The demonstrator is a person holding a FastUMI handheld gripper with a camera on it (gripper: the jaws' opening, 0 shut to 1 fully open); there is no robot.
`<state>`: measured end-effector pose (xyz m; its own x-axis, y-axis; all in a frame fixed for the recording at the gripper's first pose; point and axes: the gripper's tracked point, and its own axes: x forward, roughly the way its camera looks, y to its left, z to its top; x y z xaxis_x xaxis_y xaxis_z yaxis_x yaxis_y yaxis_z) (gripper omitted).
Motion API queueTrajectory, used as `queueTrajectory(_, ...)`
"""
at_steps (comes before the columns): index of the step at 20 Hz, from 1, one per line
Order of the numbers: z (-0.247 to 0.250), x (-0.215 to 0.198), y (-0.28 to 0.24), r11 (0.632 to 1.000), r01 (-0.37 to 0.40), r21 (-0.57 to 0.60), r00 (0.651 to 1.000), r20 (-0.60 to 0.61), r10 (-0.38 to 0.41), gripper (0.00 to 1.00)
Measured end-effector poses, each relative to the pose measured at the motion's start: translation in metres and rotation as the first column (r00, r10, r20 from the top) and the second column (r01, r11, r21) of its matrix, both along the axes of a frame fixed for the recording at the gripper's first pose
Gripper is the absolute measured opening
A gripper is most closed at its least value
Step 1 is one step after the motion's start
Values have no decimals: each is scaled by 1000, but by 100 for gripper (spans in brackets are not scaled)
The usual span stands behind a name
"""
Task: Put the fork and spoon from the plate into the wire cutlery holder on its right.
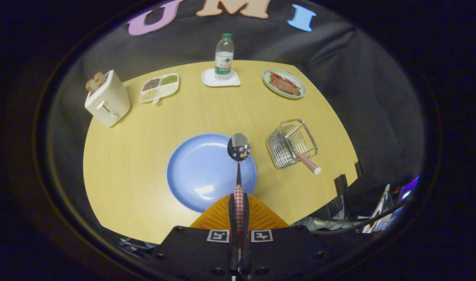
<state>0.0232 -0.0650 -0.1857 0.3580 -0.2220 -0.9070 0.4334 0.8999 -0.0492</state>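
We see the hand-held gripper (238,212) at the bottom centre of the frame, its two fingers (231,210) pressed together on the checked handle of the spoon (238,156). The spoon points straight ahead from the fingers, its shiny bowl raised above the right part of the blue plate (198,171), which lies in the middle of the yellow tabletop (128,156).

To the right of the plate stands the wire cutlery holder (291,142), tilted in our view, with a checked handle (307,162), apparently the fork's, sticking out of it toward the lower right. The spoon's bowl is left of the holder and apart from it.

Farther back, in the upper left of the frame, we find a cream toaster (107,99) with bread in its slots, then a divided tray (159,88) of grains beside it. At upper centre a water bottle (224,56) stands on a white coaster (221,79), and to the upper right is a plate of food (284,84).
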Motion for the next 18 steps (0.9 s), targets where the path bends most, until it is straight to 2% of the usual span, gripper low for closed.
queueTrajectory(4, 12, -2, -20, 989, 122, 84, 990, -87, -114, 6)
queueTrajectory(9, 24, 2, -54, 948, 273, 164, 950, -198, -239, 6)
queueTrajectory(15, 17, 22, -106, 901, 375, 220, 905, -299, -304, 6)
queueTrajectory(18, 2, 27, -124, 884, 399, 244, 880, -371, -295, 6)
